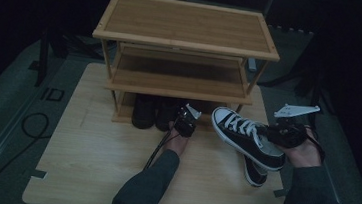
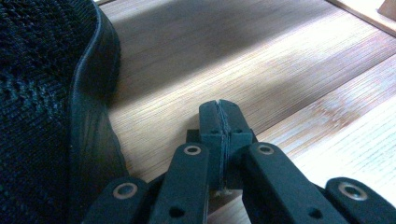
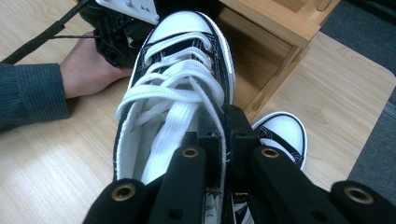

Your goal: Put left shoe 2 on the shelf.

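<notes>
Right gripper (image 3: 223, 140) pinches side wall of black sneaker (image 3: 182, 93) near its opening; sneaker held up off table (image 1: 98, 159), white toe toward wooden rack (image 1: 185, 37); second sneaker (image 3: 280, 135) lies on table under it, just beside rack leg; left gripper (image 2: 219, 121) has jaws pressed together, nothing between them; it sits low at bottom shelf, just beside dark shoe (image 2: 46, 107); two dark shoes stand on bottom shelf.
</notes>
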`<state>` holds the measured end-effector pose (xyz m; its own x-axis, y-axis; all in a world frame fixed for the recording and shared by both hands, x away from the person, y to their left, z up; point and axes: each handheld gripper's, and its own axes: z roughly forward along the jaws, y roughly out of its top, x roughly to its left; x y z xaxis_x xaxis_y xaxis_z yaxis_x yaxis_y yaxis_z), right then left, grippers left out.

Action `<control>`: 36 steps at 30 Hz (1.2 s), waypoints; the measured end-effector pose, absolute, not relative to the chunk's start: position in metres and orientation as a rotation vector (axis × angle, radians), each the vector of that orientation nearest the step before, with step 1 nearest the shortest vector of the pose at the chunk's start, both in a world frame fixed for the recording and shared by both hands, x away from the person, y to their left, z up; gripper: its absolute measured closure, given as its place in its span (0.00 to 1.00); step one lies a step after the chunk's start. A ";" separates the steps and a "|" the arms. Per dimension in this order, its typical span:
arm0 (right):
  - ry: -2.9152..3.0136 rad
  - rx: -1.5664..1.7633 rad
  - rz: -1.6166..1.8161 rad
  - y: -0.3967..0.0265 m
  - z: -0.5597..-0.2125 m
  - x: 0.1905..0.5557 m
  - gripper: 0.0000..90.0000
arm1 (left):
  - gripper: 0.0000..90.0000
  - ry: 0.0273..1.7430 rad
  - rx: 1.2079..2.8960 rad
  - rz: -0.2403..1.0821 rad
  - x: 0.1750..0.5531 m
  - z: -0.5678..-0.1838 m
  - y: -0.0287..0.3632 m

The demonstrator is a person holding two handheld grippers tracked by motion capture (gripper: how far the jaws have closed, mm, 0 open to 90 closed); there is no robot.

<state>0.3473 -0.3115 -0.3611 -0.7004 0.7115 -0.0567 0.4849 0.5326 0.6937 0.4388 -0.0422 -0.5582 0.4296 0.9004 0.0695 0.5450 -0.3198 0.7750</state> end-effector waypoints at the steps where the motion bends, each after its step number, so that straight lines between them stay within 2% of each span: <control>1: 2.443 0.986 0.956 -0.312 -0.360 0.347 0.97 | 0.99 1.216 2.000 0.663 0.439 -0.558 -0.042; 25: 2.449 0.945 1.015 -0.317 -0.337 0.338 0.97 | 1.00 1.214 2.005 0.668 0.439 -0.558 -0.042; 36: 2.452 0.902 1.079 -0.299 -0.321 0.343 0.97 | 1.00 1.214 2.006 0.672 0.439 -0.558 -0.043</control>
<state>0.3433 -0.2986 -0.3207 -0.7520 0.6584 -0.0307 0.4220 0.5167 0.7450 0.4387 -0.0425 -0.5582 0.4290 0.8999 0.0784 0.5440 -0.3267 0.7729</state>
